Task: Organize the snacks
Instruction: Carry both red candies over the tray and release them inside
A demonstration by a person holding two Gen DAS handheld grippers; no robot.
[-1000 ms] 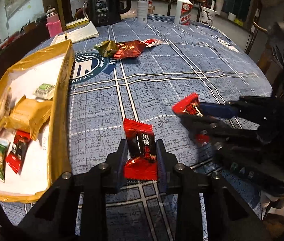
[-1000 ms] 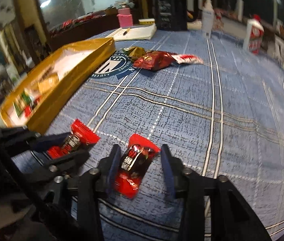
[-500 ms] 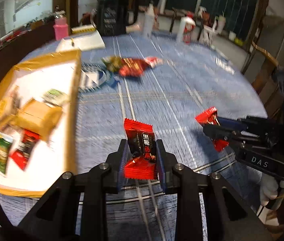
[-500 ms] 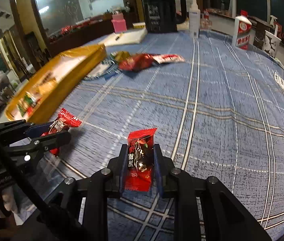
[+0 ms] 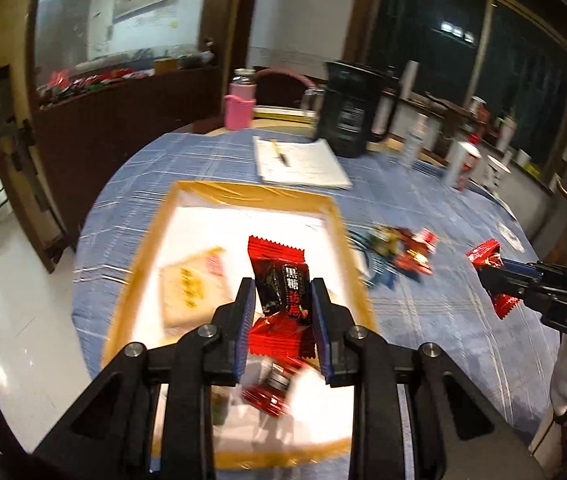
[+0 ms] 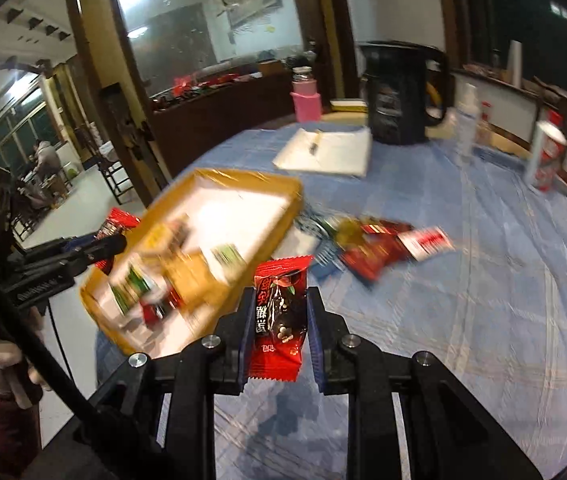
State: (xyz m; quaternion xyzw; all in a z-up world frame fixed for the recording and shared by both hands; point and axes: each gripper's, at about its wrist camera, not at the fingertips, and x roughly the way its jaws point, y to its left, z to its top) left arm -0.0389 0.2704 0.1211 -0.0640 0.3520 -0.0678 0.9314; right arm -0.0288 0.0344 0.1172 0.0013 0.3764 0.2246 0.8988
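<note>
My left gripper (image 5: 281,306) is shut on a red-and-black snack packet (image 5: 281,284) and holds it above the gold-rimmed box (image 5: 347,264), which holds several snacks. My right gripper (image 6: 277,314) is shut on a second red snack packet (image 6: 279,312), held above the blue tablecloth just right of the box (image 6: 283,216). The right gripper also shows in the left wrist view (image 5: 491,276), and the left gripper in the right wrist view (image 6: 113,240). A small pile of loose snacks (image 6: 375,244) lies on the table beyond the box.
A white notebook with a pen (image 5: 299,162), a black kettle (image 5: 349,110), a pink bottle (image 5: 239,106), a clear bottle (image 5: 413,146) and a red-and-white can (image 5: 461,164) stand at the far side. The round table's edge (image 5: 91,216) drops off left of the box.
Both grippers have risen off the table with their packets. My left gripper has swung left over the box; my right gripper has moved toward the box.
</note>
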